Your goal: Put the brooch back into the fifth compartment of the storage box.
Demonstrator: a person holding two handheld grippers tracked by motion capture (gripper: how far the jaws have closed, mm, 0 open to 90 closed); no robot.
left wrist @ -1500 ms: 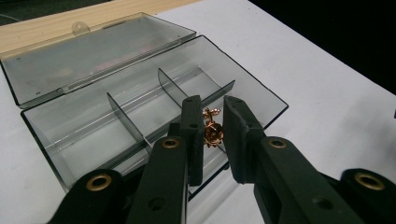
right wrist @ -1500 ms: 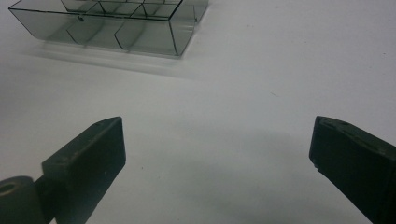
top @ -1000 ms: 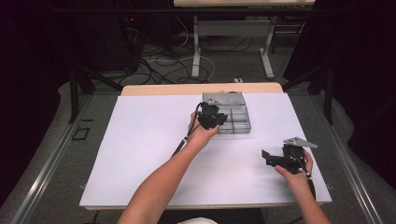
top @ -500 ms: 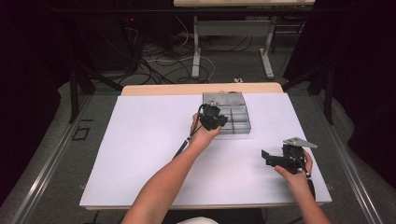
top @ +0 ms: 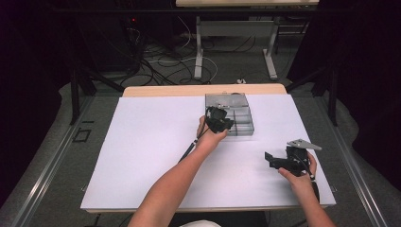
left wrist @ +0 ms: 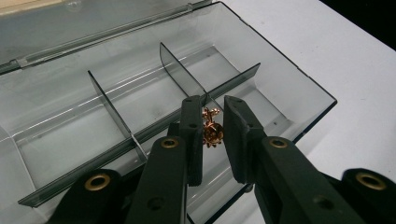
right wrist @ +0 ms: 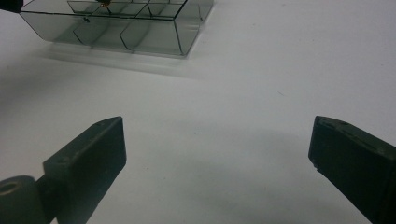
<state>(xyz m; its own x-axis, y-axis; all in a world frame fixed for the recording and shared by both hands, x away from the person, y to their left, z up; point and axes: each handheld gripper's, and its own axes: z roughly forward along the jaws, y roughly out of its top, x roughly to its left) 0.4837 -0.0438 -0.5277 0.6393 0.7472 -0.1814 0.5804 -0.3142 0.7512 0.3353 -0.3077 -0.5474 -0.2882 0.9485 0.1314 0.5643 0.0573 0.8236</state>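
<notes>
The left gripper (left wrist: 212, 140) pinched a small coppery metal trinket (left wrist: 211, 132) above the clear smoky-plastic divided box (left wrist: 280, 70), poised to sort it into a compartment, while the right gripper (right wrist: 217, 154) waited open-jawed over the white table (right wrist: 280, 56).

The box (left wrist: 289, 79) is clear smoky grey plastic, its dividers the same tint. The charm (left wrist: 211, 130) is shiny copper-gold. Both the left gripper (left wrist: 212, 135) and the right gripper (right wrist: 217, 144) are matte black; brass-coloured rivets dot the left one. The table (top: 142, 151) is plain white, with a pale wood strip along its far edge
</notes>
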